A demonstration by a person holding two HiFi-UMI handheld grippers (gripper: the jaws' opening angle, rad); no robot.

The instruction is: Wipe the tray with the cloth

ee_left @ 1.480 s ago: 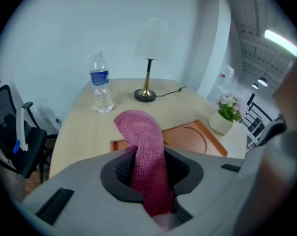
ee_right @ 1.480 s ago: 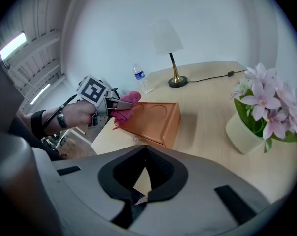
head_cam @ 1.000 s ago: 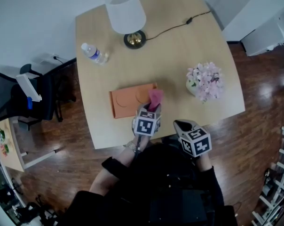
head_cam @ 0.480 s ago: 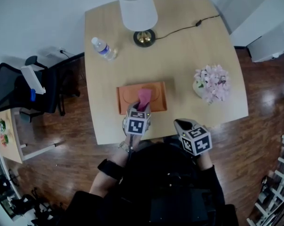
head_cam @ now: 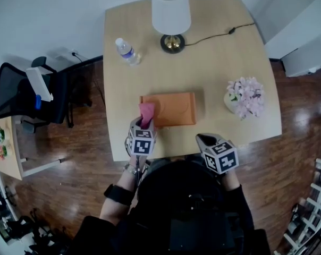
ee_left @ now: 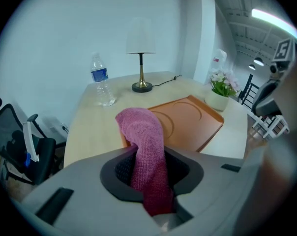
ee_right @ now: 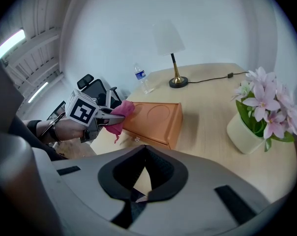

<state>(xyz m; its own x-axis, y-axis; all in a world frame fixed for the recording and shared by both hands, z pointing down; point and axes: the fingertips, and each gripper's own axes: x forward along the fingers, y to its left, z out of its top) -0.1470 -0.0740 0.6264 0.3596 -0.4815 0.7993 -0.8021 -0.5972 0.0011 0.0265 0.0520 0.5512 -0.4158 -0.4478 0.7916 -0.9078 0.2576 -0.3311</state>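
Lamp (head_cam: 171, 16), bottle (head_cam: 127, 51) well behind tray (head_cam: 174, 110); flowers (head_cam: 246, 95) near right.

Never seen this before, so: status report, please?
Left tongs shut on pink cloth, at orange tray's left end. Right tongs shut, empty. Nothing blocking tray.

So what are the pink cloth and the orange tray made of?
The cloth looks like soft microfibre or terry fabric: it has a fuzzy knitted texture and droops limply. The tray is probably plastic, maybe silicone: it is smooth matte orange with moulded round dips.
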